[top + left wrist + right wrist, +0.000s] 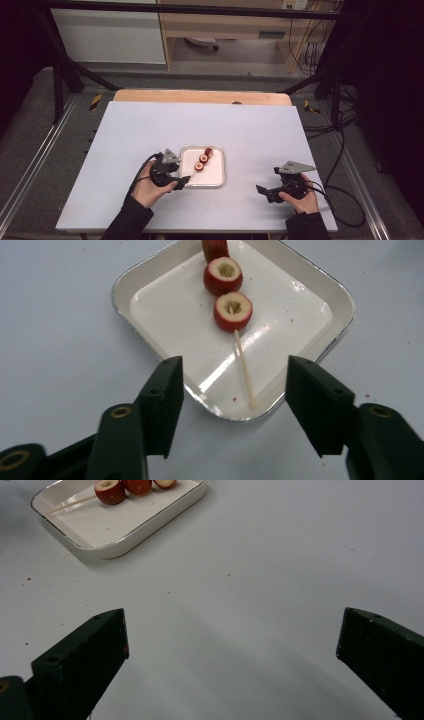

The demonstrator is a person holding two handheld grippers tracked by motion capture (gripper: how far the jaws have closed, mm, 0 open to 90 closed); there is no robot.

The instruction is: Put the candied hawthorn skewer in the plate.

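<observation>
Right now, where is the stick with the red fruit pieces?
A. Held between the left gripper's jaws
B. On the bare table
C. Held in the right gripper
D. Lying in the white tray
D: the stick with its fruit pieces lies in the white tray, and the left gripper is open with nothing between its jaws.

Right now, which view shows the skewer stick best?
The left gripper view: the skewer stick lies whole on the tray, running from the nearest fruit piece toward the open left gripper. The right gripper view catches it far off at the top edge. In the high view it is too small to make out.
</observation>
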